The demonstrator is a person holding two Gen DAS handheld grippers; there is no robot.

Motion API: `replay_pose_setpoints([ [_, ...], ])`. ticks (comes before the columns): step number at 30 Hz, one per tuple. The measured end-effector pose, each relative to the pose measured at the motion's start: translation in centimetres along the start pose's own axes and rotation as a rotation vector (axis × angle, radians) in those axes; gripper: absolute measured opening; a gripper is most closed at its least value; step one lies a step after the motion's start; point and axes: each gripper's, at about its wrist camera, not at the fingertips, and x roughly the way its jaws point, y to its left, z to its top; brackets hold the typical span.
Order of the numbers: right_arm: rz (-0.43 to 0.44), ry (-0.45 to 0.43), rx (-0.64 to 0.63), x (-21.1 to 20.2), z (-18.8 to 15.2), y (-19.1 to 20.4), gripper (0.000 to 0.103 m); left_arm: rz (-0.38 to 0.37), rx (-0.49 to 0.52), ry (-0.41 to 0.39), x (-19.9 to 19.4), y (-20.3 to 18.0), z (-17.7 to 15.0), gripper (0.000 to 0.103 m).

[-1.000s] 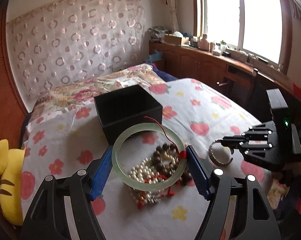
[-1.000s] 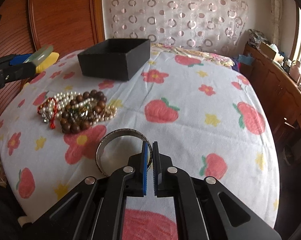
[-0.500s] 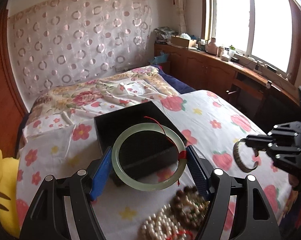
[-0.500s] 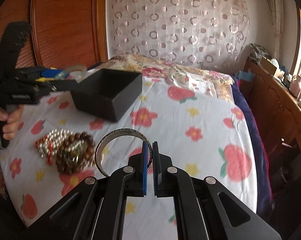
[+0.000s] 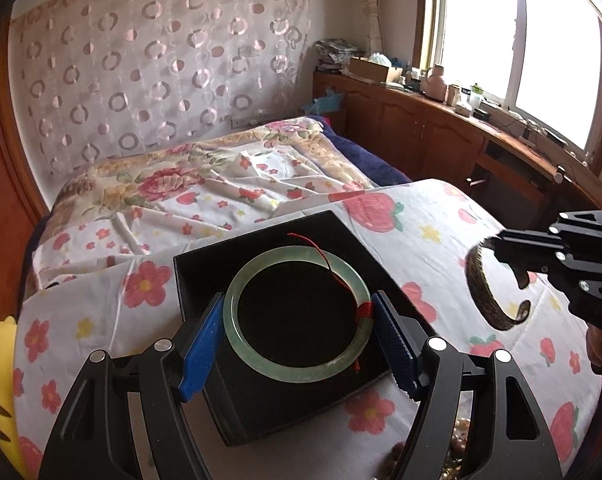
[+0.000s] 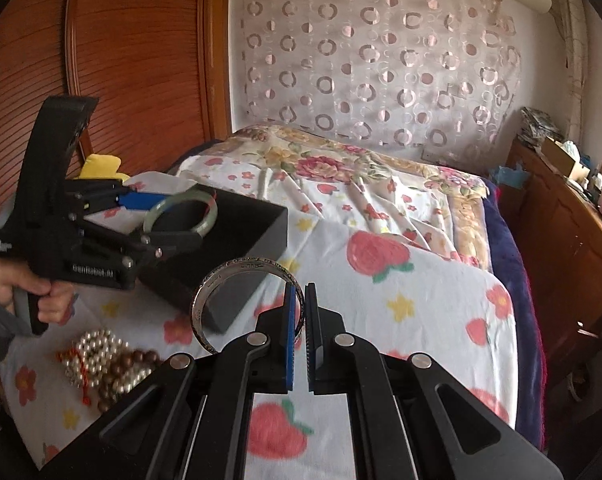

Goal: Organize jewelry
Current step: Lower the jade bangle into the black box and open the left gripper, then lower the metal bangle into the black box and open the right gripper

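Hovering right over the open black box (image 5: 285, 320) now is the jade bangle (image 5: 297, 314), clamped across its width by the left hand-held gripper (image 5: 299, 334). A second ago it hung above the bead pile (image 6: 105, 364), so it's been carried over and looks ready to drop in. The right hand-held gripper (image 6: 300, 334) is pinched tight on the silver cuff (image 6: 241, 300), waiting just beside the box above the bed (image 6: 421, 300). Beads probably go last.

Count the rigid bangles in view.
2. A green jade bangle held in the left tongs above the black box; a silver cuff pinched in the right tongs. The bead pile may hide more.
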Motion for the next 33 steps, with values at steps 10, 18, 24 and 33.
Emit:
replay_pose_setpoints([
  [10,0.053,-0.003,-0.012,3.0,2.1,1.1,0.005,0.034,-0.052,-0.072,-2.4,2.7,0.3,0.088],
  [18,0.091,0.013,-0.058,6.3,4.1,3.3,0.005,0.097,-0.110,-0.089,-4.6,6.2,-1.1,0.094],
  [24,0.090,0.039,-0.090,8.7,5.0,4.9,0.006,0.117,-0.147,-0.087,-5.8,7.9,-3.1,0.094],
  [33,0.069,0.020,-0.102,8.0,5.6,5.5,0.010,0.115,-0.168,-0.086,-7.7,7.7,-5.5,0.094],
])
